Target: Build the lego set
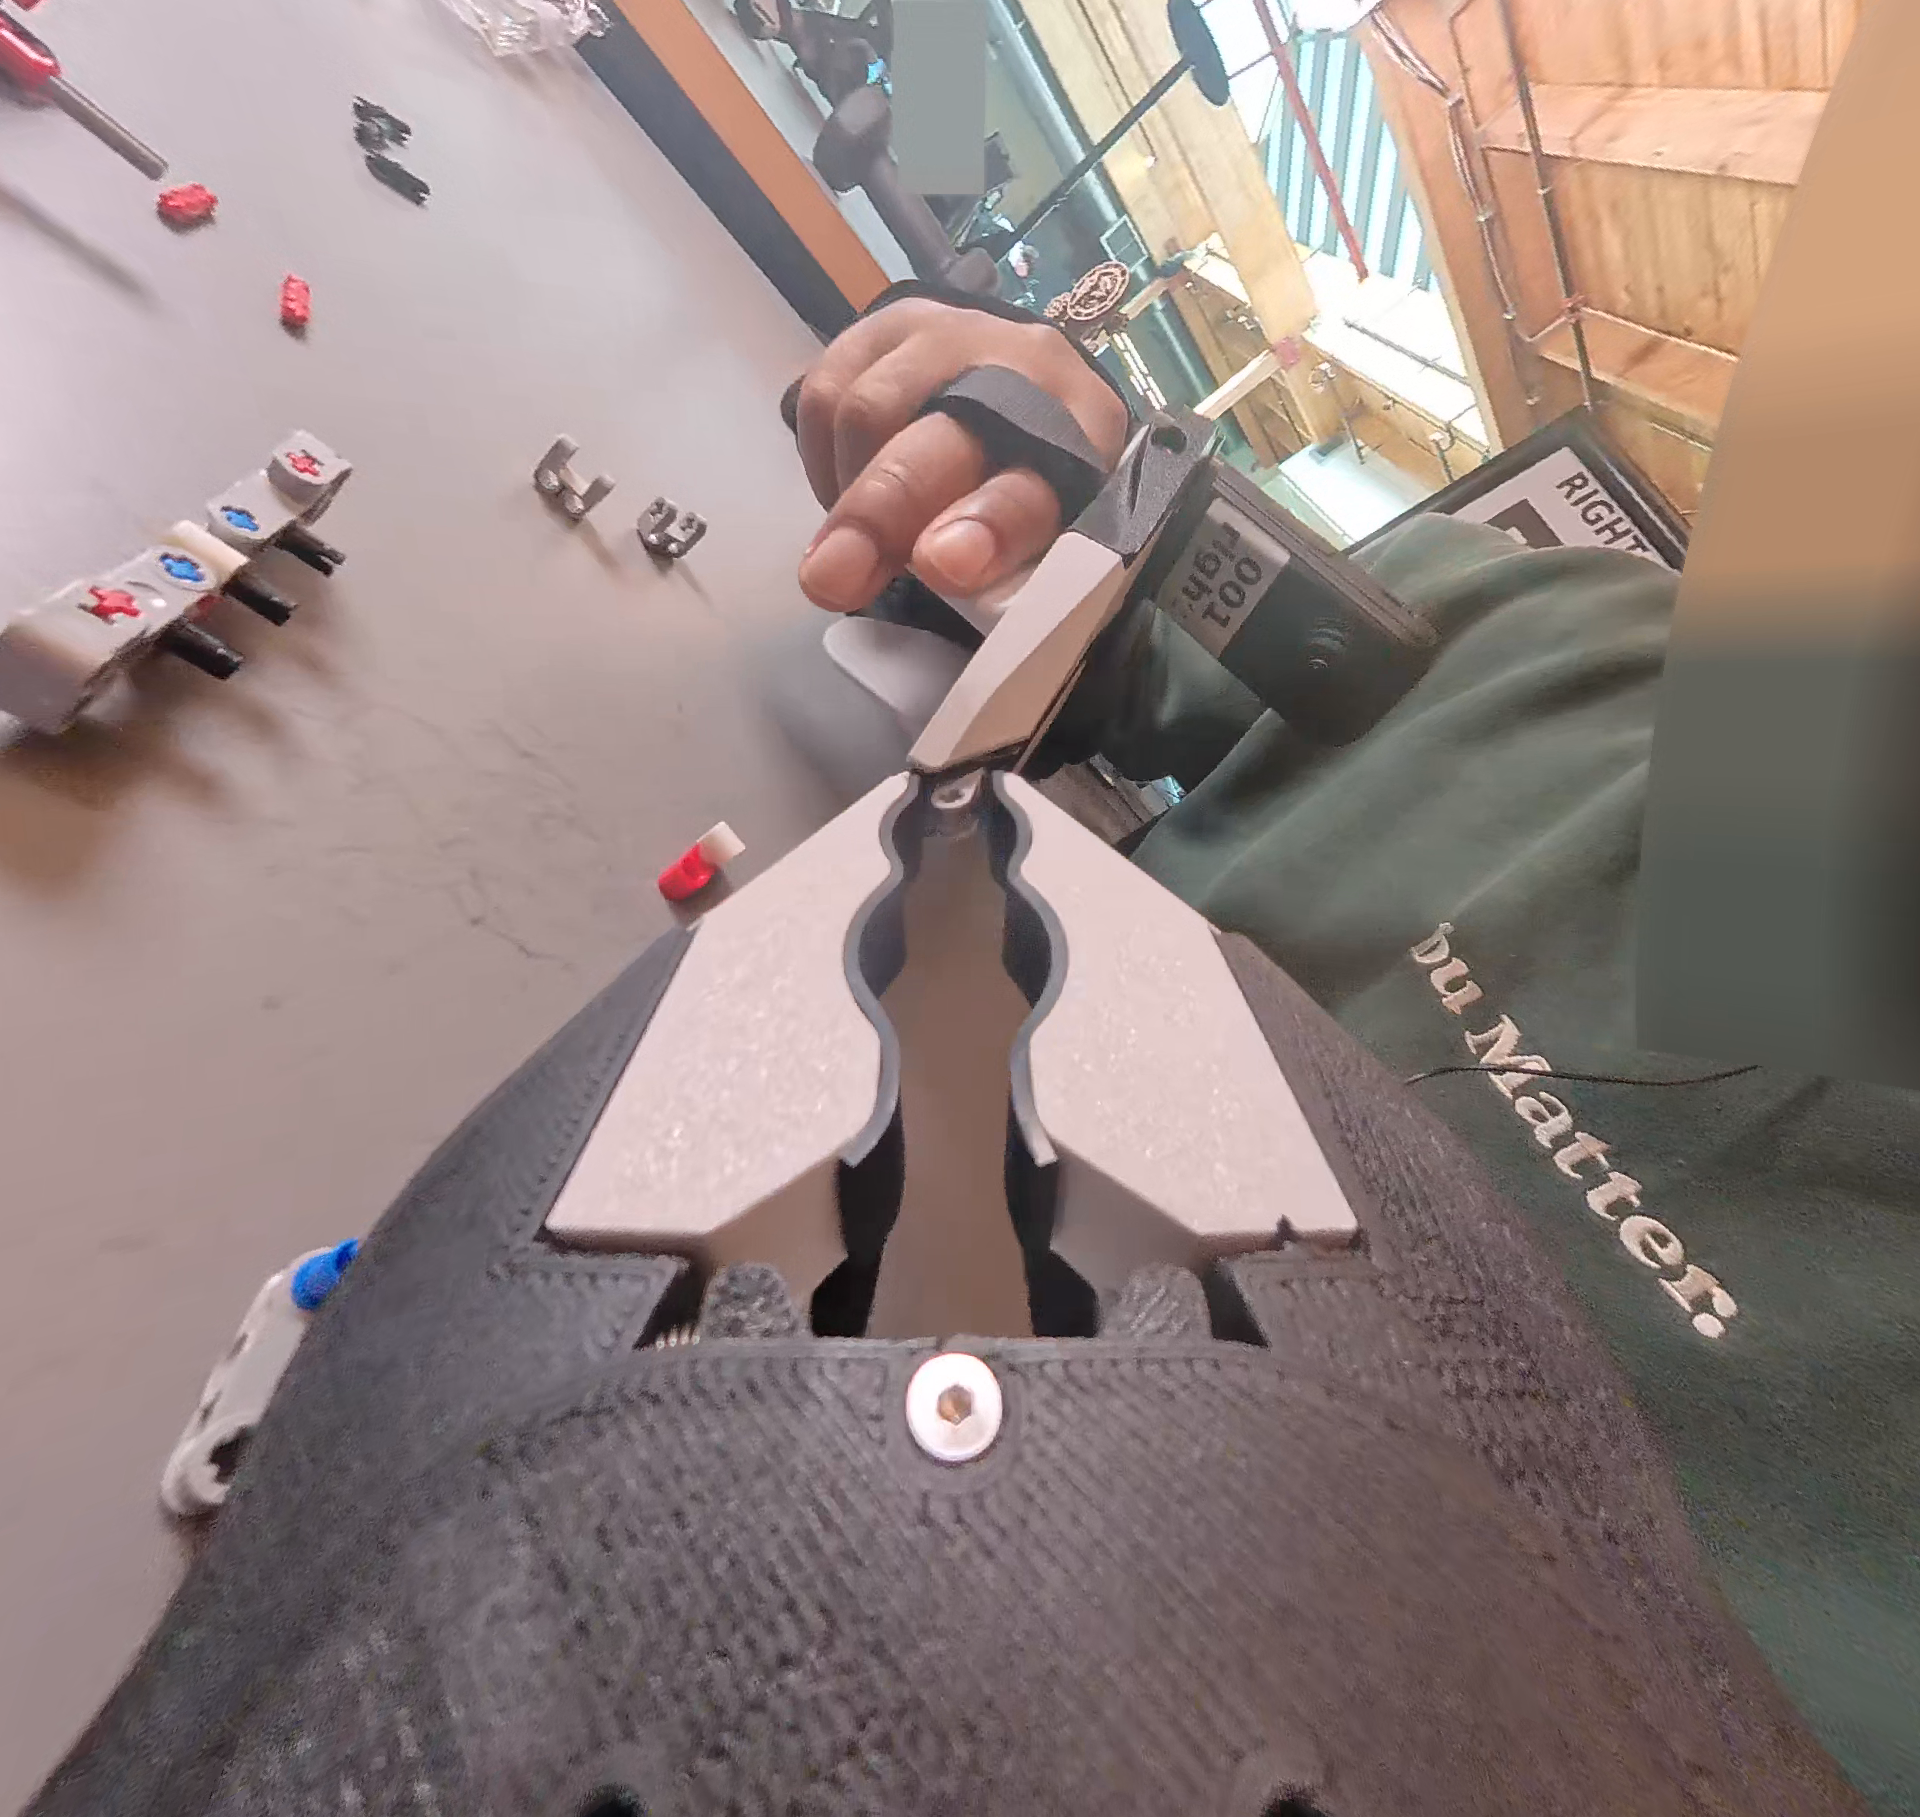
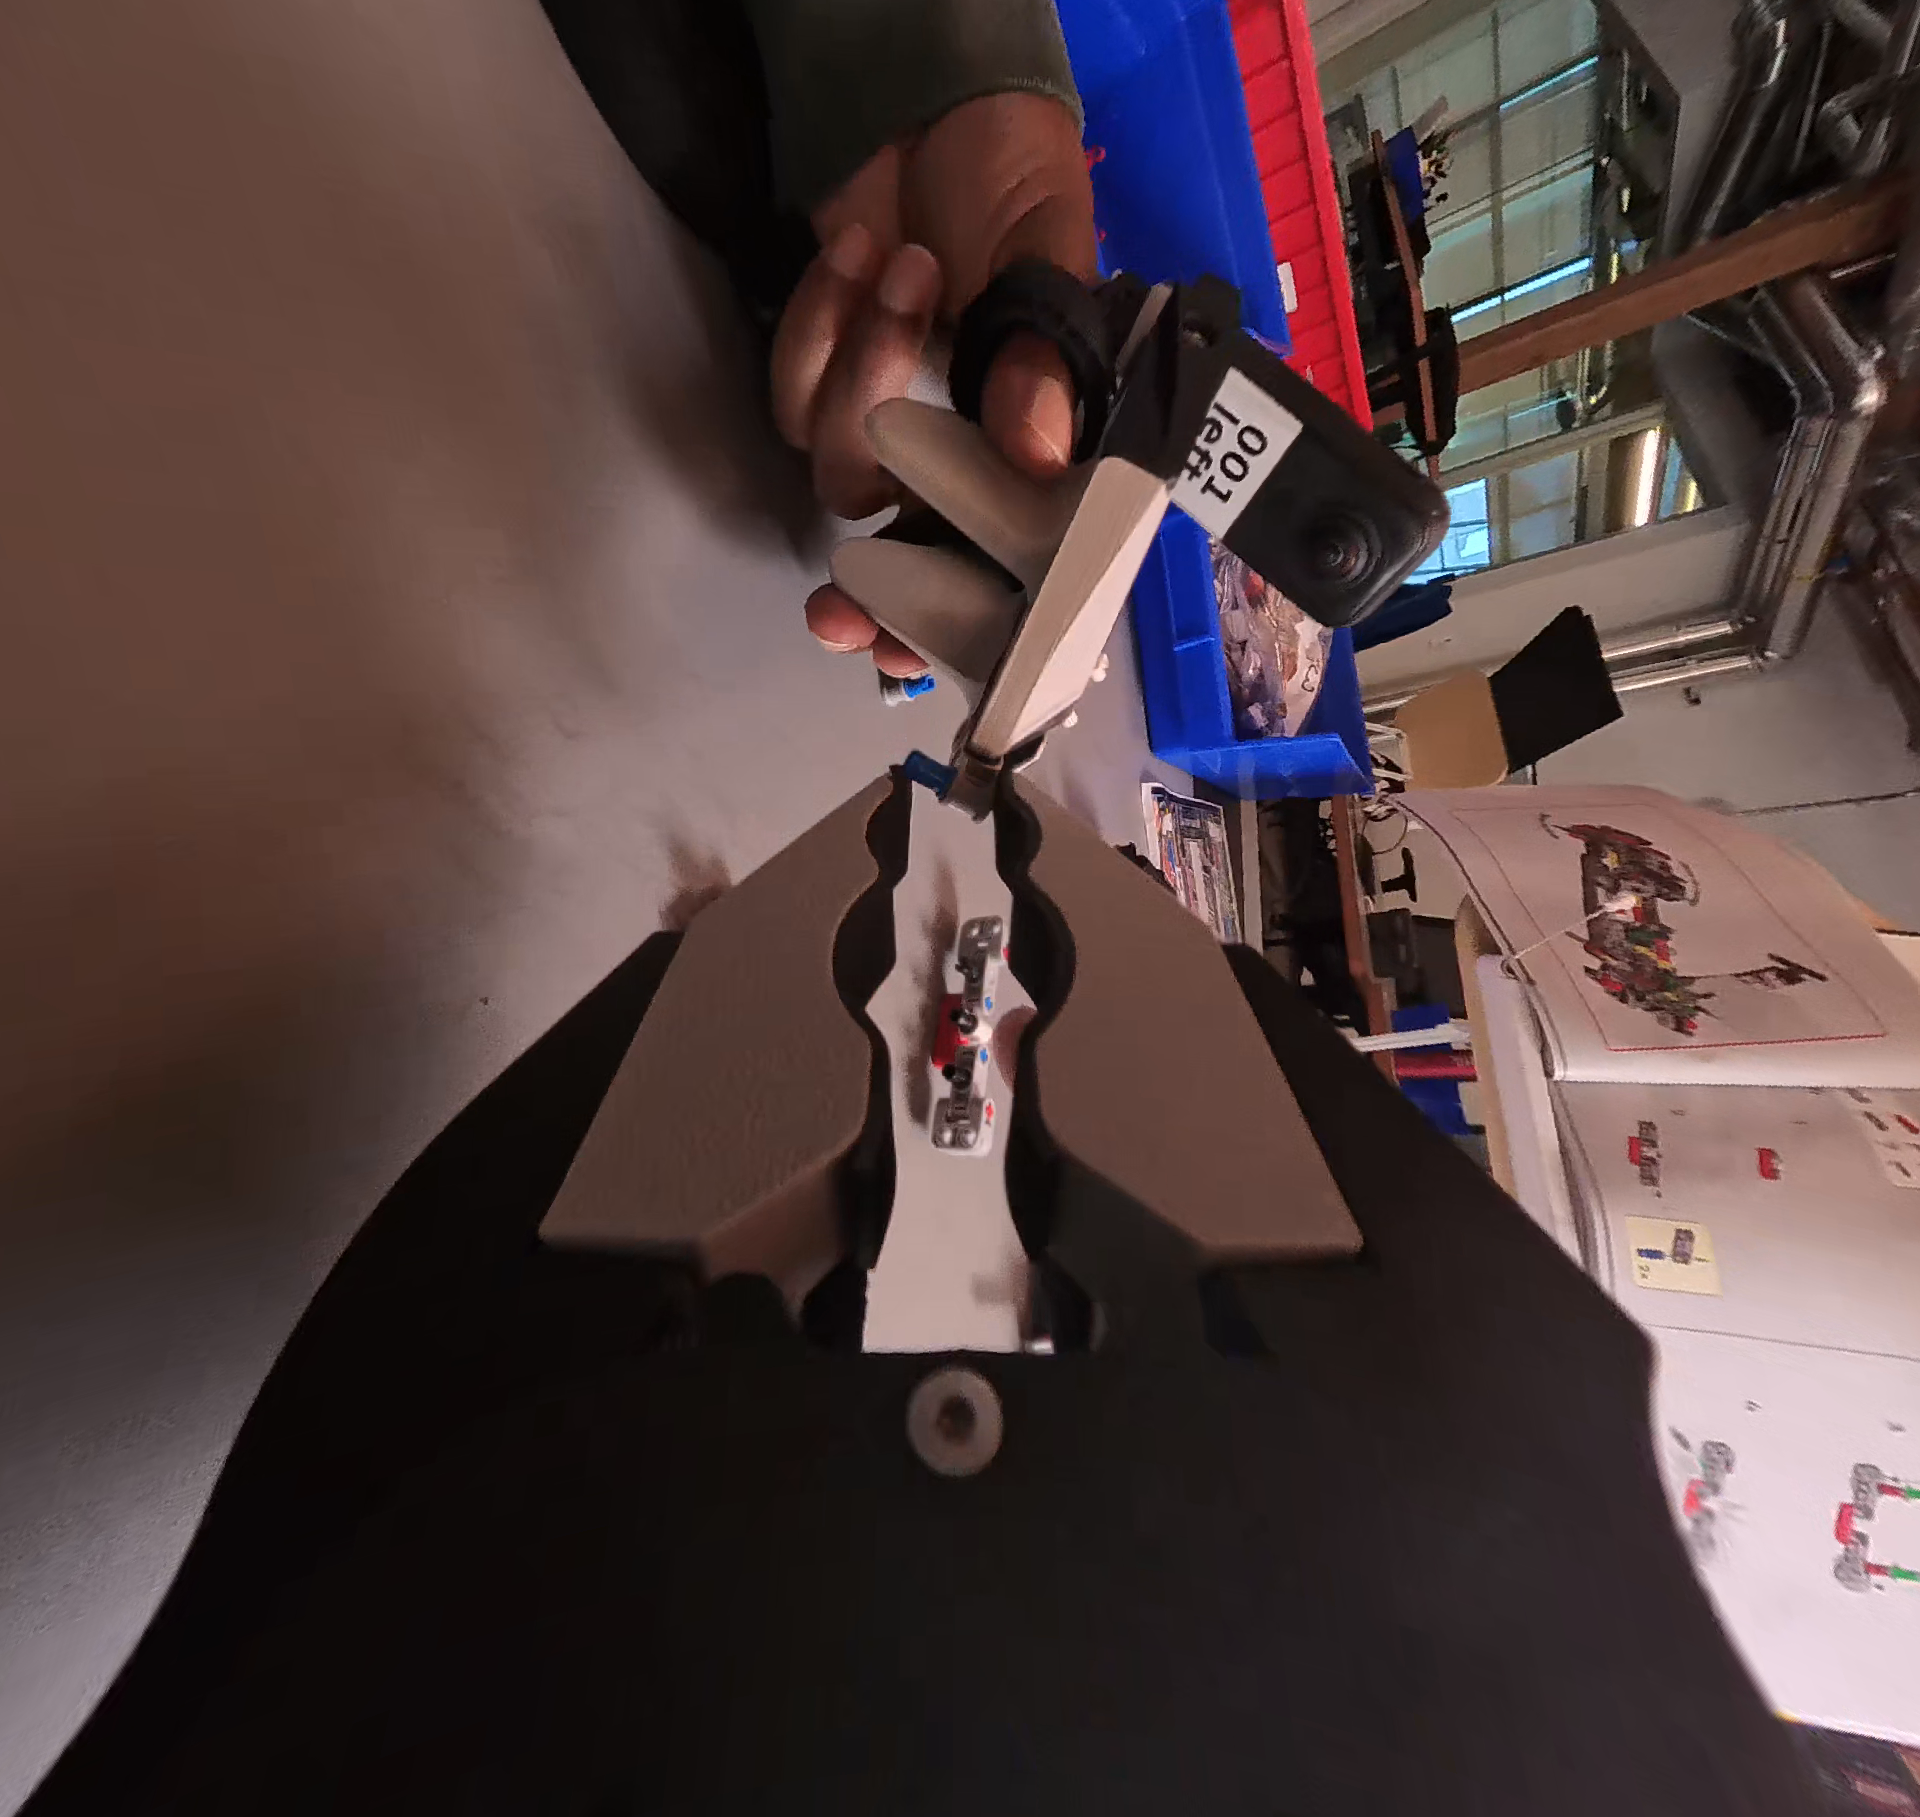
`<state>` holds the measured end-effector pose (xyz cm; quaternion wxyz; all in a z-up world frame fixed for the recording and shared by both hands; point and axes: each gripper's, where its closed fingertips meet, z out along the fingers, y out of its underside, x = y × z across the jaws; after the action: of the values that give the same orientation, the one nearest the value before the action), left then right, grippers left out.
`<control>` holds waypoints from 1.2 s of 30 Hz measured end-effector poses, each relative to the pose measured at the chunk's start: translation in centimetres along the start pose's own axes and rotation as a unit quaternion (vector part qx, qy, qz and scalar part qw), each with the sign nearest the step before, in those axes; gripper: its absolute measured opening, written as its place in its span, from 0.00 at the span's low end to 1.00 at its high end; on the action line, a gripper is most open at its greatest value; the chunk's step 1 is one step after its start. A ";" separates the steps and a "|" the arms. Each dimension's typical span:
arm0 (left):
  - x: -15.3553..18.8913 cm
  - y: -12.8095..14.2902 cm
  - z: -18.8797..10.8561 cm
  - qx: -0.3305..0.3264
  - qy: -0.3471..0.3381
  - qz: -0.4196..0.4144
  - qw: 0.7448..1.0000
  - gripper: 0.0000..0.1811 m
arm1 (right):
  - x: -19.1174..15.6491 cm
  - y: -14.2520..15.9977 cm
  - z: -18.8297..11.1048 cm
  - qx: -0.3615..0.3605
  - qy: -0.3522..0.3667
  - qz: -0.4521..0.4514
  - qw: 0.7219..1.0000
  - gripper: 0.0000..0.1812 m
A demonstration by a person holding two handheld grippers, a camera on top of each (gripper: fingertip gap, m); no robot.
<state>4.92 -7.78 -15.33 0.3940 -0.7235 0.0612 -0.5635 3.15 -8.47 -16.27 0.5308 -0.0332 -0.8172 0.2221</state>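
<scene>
Left wrist view: left gripper (image 1: 951, 799) pinches a small grey piece (image 1: 952, 793) against the right gripper's tip; a grey assembly (image 1: 171, 583) lies on the tabletop (image 1: 436, 749). Right wrist view: right gripper (image 2: 948, 788) clamps a blue pin (image 2: 928, 770); a blue bin (image 2: 1184, 624) holds a bag (image 2: 1262, 645).

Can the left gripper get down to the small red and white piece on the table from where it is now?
Probably not yet: the left gripper looks shut on a small grey piece, tip to tip with the right gripper. The red and white piece lies unobstructed.
</scene>
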 end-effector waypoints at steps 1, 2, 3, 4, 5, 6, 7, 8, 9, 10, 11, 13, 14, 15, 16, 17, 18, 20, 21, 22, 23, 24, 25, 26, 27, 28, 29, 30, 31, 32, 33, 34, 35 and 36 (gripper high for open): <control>-0.1 0.0 -0.1 0.000 -0.006 0.006 1.000 0.04 | 0.0 0.2 0.1 -0.003 0.000 0.008 1.000 0.08; -0.2 -0.1 -0.1 -0.001 -0.012 0.017 1.000 0.04 | -0.1 0.4 0.1 -0.004 -0.006 0.032 0.999 0.08; -0.4 -0.1 -0.2 -0.003 -0.022 0.033 0.999 0.03 | -0.3 0.8 0.2 -0.009 -0.024 0.072 0.997 0.08; -0.6 -0.3 -0.4 -0.003 -0.040 0.058 0.998 0.03 | -0.8 1.3 0.1 -0.015 -0.053 0.126 0.991 0.10; -1.0 -0.4 -0.7 -0.006 -0.063 0.091 0.994 0.03 | -1.4 1.8 -0.2 -0.020 -0.094 0.189 0.977 0.13; -1.3 -0.5 -1.0 -0.013 -0.087 0.130 0.988 0.03 | -2.2 2.3 -0.6 -0.030 -0.138 0.255 0.957 0.16; -1.6 -0.5 -1.3 -0.022 -0.111 0.173 0.978 0.03 | -3.1 2.6 -1.2 -0.045 -0.186 0.312 0.931 0.19; -1.8 -0.4 -1.4 -0.036 -0.130 0.214 0.967 0.03 | -3.9 2.9 -1.6 -0.061 -0.222 0.355 0.906 0.22; -1.9 -0.1 -1.5 -0.053 -0.145 0.252 0.955 0.03 | -4.4 3.3 -1.8 -0.078 -0.236 0.381 0.891 0.22; -2.2 0.2 -1.4 -0.068 -0.158 0.285 0.943 0.03 | -4.8 3.6 -1.8 -0.091 -0.242 0.389 0.884 0.22; -2.4 0.6 -1.3 -0.083 -0.167 0.310 0.932 0.03 | -5.1 3.5 -1.7 -0.096 -0.245 0.388 0.883 0.21; -2.8 1.5 -0.8 -0.112 -0.173 0.334 0.920 0.03 | -5.5 3.4 -1.2 -0.112 -0.249 0.393 0.878 0.17; -3.0 1.7 -0.7 -0.121 -0.179 0.341 0.915 0.03 | -5.6 3.6 -0.9 -0.124 -0.248 0.394 0.876 0.14; -3.0 1.7 -0.5 -0.124 -0.182 0.349 0.911 0.03 | -5.5 3.7 -0.6 -0.130 -0.245 0.392 0.877 0.12; -3.0 1.7 -0.4 -0.124 -0.181 0.356 0.908 0.03 | -5.5 3.6 -0.5 -0.131 -0.247 0.390 0.877 0.10; -2.9 1.7 -0.3 -0.123 -0.178 0.362 0.907 0.03 | -5.5 3.6 -0.4 -0.134 -0.253 0.386 0.877 0.07; -2.9 1.6 -0.2 -0.123 -0.176 0.368 0.905 0.03 | -5.6 3.5 -0.2 -0.135 -0.257 0.376 0.880 0.05; -2.7 1.7 0.0 -0.129 -0.167 0.381 0.900 0.03 | -5.7 3.4 0.0 -0.134 -0.268 0.356 0.885 0.03; -2.7 1.8 0.1 -0.133 -0.162 0.388 0.898 0.03 | -5.9 3.1 -0.2 -0.128 -0.281 0.348 0.885 0.03; -2.6 1.9 0.3 -0.137 -0.158 0.395 0.895 0.03 | -6.1 2.9 -0.4 -0.119 -0.293 0.342 0.885 0.03; -2.6 2.1 0.5 -0.143 -0.152 0.400 0.892 0.03 | -6.2 2.8 -0.5 -0.111 -0.300 0.336 0.886 0.03; -2.6 2.2 0.6 -0.149 -0.148 0.404 0.890 0.03 | -6.2 2.8 -0.7 -0.105 -0.305 0.332 0.886 0.03; -2.6 2.4 0.8 -0.156 -0.146 0.405 0.889 0.03 | -6.3 2.8 -0.8 -0.102 -0.307 0.329 0.887 0.03; -2.7 2.6 0.9 -0.163 -0.145 0.405 0.888 0.03 | -6.3 2.9 -0.9 -0.102 -0.306 0.327 0.888 0.03; -2.7 2.6 1.0 -0.166 -0.144 0.406 0.887 0.03 | -6.2 3.0 -1.0 -0.103 -0.304 0.326 0.889 0.03; -2.7 2.6 1.2 -0.163 -0.143 0.406 0.888 0.03 | -6.2 3.1 -1.1 -0.103 -0.301 0.327 0.890 0.04; -2.5 2.4 1.3 -0.157 -0.141 0.406 0.889 0.03 | -6.0 3.0 -1.1 -0.098 -0.298 0.331 0.890 0.07; -2.4 2.2 1.3 -0.150 -0.138 0.405 0.891 0.03 | -5.7 2.9 -1.2 -0.090 -0.292 0.339 0.890 0.10; -2.3 2.1 1.3 -0.145 -0.138 0.402 0.893 0.03 | -5.3 2.8 -1.2 -0.081 -0.285 0.348 0.889 0.11; -2.3 1.9 1.2 -0.140 -0.141 0.400 0.895 0.03 | -4.7 2.6 -1.3 -0.068 -0.274 0.358 0.890 0.12; -2.3 1.8 1.1 -0.136 -0.142 0.398 0.896 0.03 | -4.1 2.3 -1.3 -0.055 -0.264 0.368 0.890 0.12; -2.3 1.7 1.1 -0.132 -0.143 0.396 0.897 0.03 | -3.5 2.2 -1.4 -0.045 -0.254 0.375 0.890 0.12; -2.2 1.6 1.1 -0.129 -0.145 0.395 0.898 0.03 | -3.1 2.1 -1.4 -0.038 -0.246 0.379 0.891 0.11; -2.2 1.6 1.1 -0.126 -0.146 0.396 0.898 0.03 | -2.8 1.9 -1.4 -0.032 -0.237 0.381 0.893 0.09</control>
<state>5.62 -7.13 -18.09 0.4944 -0.7574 0.3548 -0.2367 5.19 -7.09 -18.95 0.1946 -0.3050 -0.8504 0.3821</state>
